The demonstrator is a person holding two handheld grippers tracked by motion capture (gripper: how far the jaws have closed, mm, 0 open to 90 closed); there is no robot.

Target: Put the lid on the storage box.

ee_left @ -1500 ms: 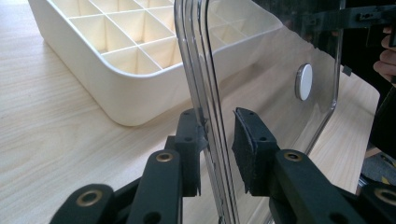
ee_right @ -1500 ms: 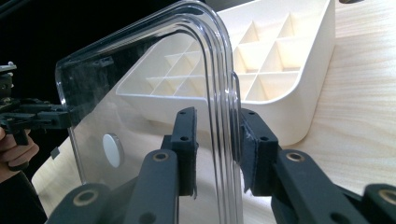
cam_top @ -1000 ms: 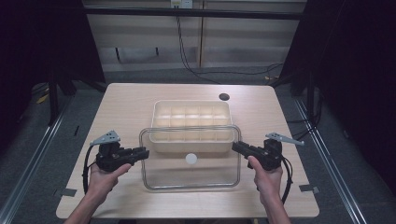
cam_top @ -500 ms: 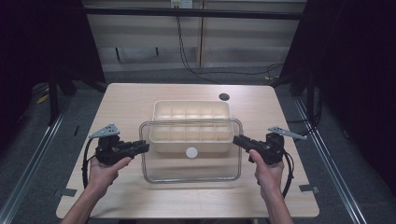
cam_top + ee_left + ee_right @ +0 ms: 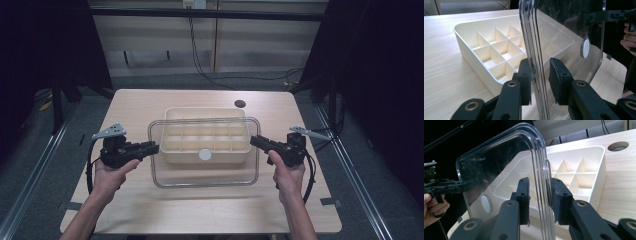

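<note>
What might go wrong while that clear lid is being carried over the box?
1. Each gripper, left and right, pinches only the thin rim of the clear lid, so it may slip or tilt.
2. The lid hangs over the divided box and might knock its edge or land crooked if one side drops first.

Both tools clamped, held level.
Left tool (image 5: 150, 148) and right tool (image 5: 256, 141) point inward, forearms reaching forward.
</note>
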